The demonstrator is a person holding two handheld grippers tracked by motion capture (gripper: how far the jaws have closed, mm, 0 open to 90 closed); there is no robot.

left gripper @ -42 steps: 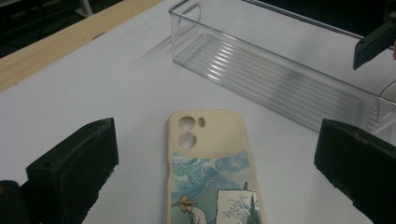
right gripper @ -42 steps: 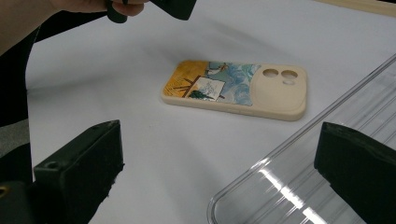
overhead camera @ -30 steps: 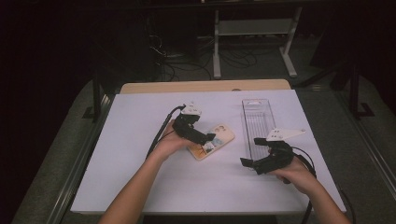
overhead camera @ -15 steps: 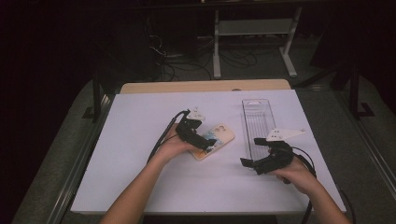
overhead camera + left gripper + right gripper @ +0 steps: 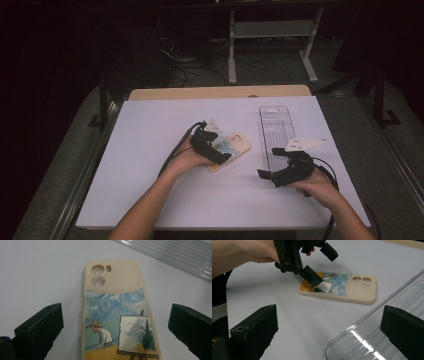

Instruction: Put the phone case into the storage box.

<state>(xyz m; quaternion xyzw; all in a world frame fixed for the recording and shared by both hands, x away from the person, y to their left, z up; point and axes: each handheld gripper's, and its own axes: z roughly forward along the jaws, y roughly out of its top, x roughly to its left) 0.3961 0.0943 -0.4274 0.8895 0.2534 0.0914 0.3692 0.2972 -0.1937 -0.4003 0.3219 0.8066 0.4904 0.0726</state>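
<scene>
Cream-coloured and printed with a painted scene of a figure in a straw hat at an easel under a swirling blue sky, the phone case [image 5: 231,149] lies flat on the white table [image 5: 150,130], back side up, with its camera cut-outs at the end away from the person. The left gripper [image 5: 216,154] sits over the near end of the case, its jaws spread wide apart; in the left gripper view the case [image 5: 117,312] runs up between the two black jaws, with white table showing on both sides between its edges and the jaws, so nothing is clamped. In the right gripper view one jaw tip of that left gripper [image 5: 317,267] hangs low over the printed part of the case [image 5: 339,287], while the other stands higher and off to the far side; whether the low tip touches the print cannot be told. The right gripper [image 5: 277,172] is held by the person's right hand [image 5: 315,182] well to the right, jaws also wide apart and gripping nothing. A clear plastic tray [image 5: 276,131] lies lengthwise just beyond the right gripper, beside the case but apart from it.
</scene>
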